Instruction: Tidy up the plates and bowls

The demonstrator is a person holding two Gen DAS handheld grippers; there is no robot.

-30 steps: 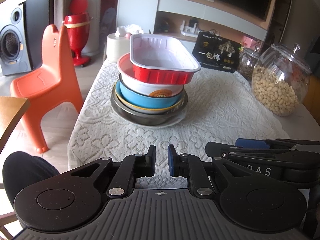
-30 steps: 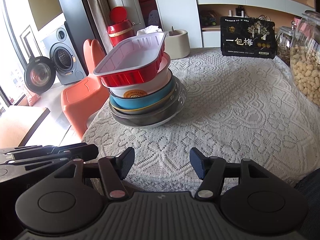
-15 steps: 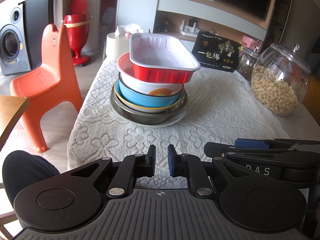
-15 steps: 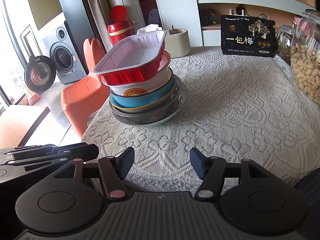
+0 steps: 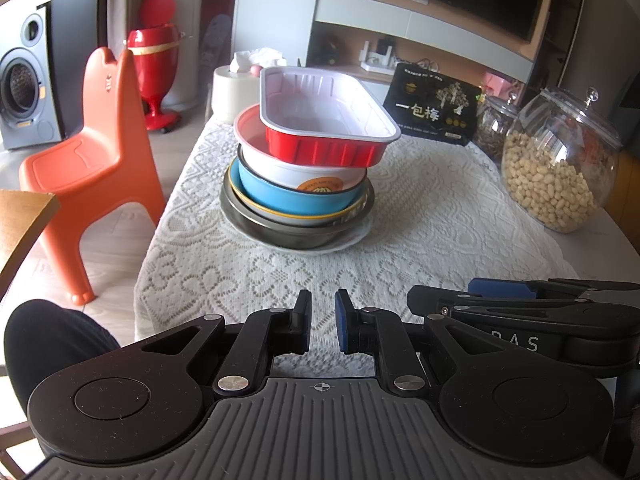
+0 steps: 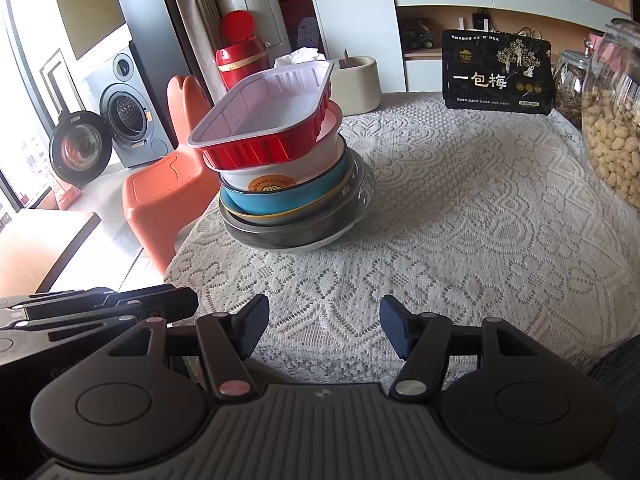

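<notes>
Inspection of progress: all the dishware in view stands in one stack [image 5: 298, 184] near the left edge of the lace tablecloth [image 5: 420, 216]. From the bottom I count a pale plate [image 5: 352, 241], a dark metal bowl [image 5: 280, 232], a yellow-rimmed dish [image 5: 276, 212], a blue bowl [image 5: 276, 190], a white bowl with a red rim [image 5: 296, 168], and a red foil tray [image 5: 320, 120] on top, sitting askew and overhanging. No loose plate or bowl is visible elsewhere on the table. I judge the gathering done, or nearly so; squaring the tray may remain. My left gripper [image 5: 323, 320] is nearly closed and empty. My right gripper [image 6: 324, 330] stands open, holding nothing. Both hang at the near edge, well apart from the stack.
</notes>
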